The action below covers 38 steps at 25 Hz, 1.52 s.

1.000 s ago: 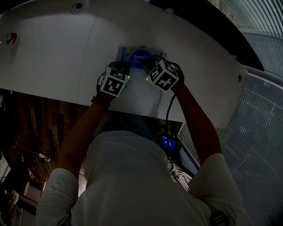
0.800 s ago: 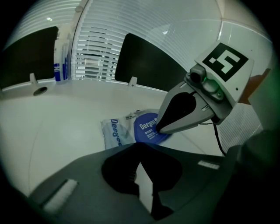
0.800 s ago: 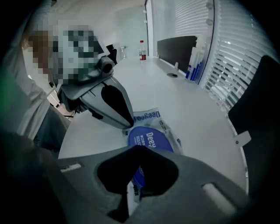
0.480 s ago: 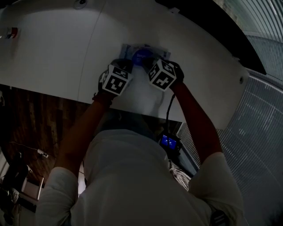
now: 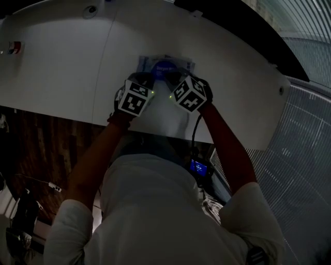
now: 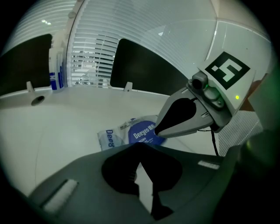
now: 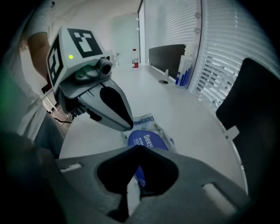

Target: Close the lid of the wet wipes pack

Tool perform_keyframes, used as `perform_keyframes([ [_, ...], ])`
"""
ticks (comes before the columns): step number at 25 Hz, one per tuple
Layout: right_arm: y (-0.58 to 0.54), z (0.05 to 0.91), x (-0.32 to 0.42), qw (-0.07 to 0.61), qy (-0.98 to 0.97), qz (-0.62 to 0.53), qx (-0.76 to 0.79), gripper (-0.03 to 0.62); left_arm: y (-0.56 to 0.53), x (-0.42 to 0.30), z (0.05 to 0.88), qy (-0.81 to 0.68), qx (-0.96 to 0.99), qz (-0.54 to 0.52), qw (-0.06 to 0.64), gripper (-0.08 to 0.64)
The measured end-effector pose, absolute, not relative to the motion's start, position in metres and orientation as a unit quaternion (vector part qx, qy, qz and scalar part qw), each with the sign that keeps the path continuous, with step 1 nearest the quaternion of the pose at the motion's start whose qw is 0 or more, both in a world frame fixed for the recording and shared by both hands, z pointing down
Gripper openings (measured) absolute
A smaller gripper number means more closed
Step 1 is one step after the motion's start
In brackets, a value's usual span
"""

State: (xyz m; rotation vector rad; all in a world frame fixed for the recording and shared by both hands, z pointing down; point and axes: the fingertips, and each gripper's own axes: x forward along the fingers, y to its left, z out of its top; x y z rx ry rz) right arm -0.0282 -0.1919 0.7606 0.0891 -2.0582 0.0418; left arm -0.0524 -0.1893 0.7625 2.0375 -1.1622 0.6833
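Note:
The wet wipes pack [image 5: 165, 66] lies flat on the white table [image 5: 62, 62], a clear pouch with a round blue lid [image 6: 144, 132] printed "Deeyeo". The lid [image 7: 146, 140] lies flat on the pack. My left gripper [image 5: 146, 78] stands at the pack's near left corner, its jaws together and empty [image 6: 140, 146]. Coming in from the right, my right gripper [image 5: 174, 78] is also shut [image 7: 139, 148]. Its tip [image 6: 157, 130] rests at the blue lid's edge. Part of the pack is hidden under both grippers.
Bottles [image 6: 53, 74] and a dark panel [image 6: 144, 65] stand at the table's far edge before window blinds. Cable holes [image 6: 37, 99] [image 5: 90, 8] sit in the tabletop. A cable runs from the right gripper to a small blue-lit device [image 5: 198, 166] at the person's waist.
Both grippers stay at the pack's near edge, shifted only slightly. The head view has moved a little.

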Motion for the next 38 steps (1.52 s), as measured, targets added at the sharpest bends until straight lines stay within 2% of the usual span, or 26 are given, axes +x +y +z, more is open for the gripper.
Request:
perform_keyframes([
  [21,-0.185,0.541,-0.017,0.269,-0.921,0.081,0.271,0.002,-0.170,-0.021,0.563,-0.463,0.829,0.149,0.275,0.002],
  [28,-0.166,0.465,-0.008,0.185,-0.926,0.055,0.323,0.002,-0.158,-0.018,0.481,-0.472,0.850,0.093,0.215,0.002],
  [38,-0.126,0.435,0.006,0.102,-0.925,0.073,0.359,0.002,-0.123,-0.029,0.446,-0.476,0.863,0.052,0.160,0.003],
])
